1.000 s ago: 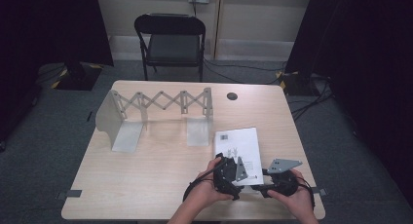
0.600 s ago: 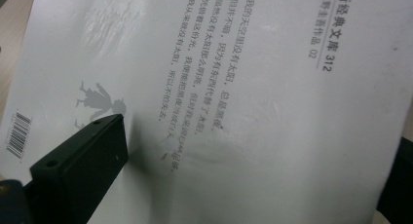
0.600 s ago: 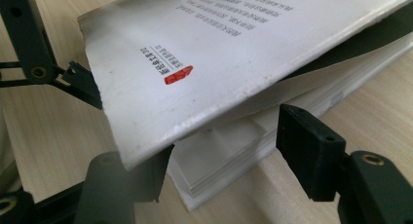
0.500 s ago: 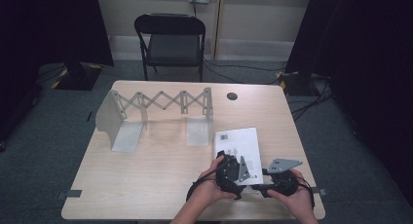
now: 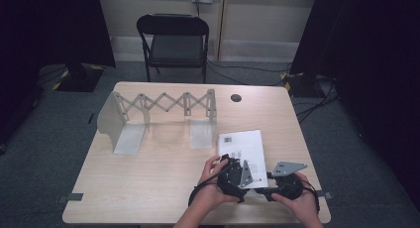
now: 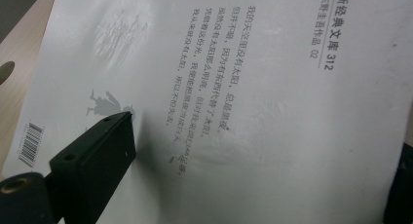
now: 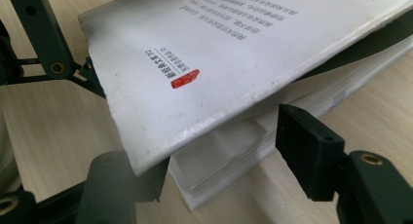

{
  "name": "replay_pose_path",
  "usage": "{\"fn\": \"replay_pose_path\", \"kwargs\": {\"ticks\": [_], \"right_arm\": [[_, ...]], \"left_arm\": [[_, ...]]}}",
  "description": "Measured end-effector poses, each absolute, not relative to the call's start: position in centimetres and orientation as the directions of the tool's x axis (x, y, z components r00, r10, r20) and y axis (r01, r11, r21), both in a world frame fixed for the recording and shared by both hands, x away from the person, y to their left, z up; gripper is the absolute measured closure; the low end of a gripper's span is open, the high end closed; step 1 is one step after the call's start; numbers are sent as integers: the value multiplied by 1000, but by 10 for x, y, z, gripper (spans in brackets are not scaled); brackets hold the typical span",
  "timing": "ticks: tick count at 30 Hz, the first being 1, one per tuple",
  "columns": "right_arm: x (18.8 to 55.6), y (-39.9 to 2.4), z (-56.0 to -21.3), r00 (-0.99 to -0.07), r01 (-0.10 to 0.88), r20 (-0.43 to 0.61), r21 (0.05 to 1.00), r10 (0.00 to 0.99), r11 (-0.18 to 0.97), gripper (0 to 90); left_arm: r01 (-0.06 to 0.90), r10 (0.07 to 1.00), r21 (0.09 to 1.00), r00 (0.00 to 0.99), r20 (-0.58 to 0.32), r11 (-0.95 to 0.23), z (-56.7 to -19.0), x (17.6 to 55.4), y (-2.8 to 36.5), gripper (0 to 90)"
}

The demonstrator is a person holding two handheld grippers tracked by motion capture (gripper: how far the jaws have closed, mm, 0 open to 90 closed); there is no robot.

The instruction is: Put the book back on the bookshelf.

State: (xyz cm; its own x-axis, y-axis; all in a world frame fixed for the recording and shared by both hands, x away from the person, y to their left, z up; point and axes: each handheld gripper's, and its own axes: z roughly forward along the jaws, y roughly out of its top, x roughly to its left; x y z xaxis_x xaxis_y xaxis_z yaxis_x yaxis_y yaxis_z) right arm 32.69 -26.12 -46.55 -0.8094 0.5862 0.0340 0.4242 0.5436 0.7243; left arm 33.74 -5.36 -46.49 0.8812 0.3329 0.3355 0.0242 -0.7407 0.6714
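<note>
- The folding rack stood well ahead of my left tool and off to its left, stretched open on the table. It held no book between its two end plates.
- My left tool's jaws had just been closing a little, but in the left gripper view they stood apart over the cover. One jaw tip rested on the cover and nothing was pinched between them, so I read that tool as open.
- The white book lay flat on the table right at both tools, with its near edge between them and its back cover up. It was nowhere near the rack.
- My right tool was open too, straddling the book's near corner. One jaw sat under the lifted cover and the other just beside the page block.
- As I judged it, the job had barely begun. The cover was pried up, but the book was not yet gripped, raised or carried to the rack.
</note>
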Motion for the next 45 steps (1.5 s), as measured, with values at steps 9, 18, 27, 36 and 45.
{"fn": "replay_pose_path", "kwargs": {"ticks": [9,18,27,36,45], "right_arm": [[328,-263,-464,-803,433,63,744,592,509,390],[330,-271,-464,-808,421,74,767,585,484,341],[329,-279,-465,-827,372,41,787,561,492,300],[326,-291,-466,-837,347,28,799,546,491,272],[324,-300,-471,-843,327,-12,783,538,530,260]], "left_arm": [[-18,277,629,887,368,-778,-453,331,-53,230],[-25,257,601,889,379,-799,-441,329,-52,337],[28,278,603,904,326,-798,-416,337,-49,413],[70,292,604,915,278,-794,-401,347,-48,429],[89,279,577,927,250,-812,-391,355,-49,431]]}}
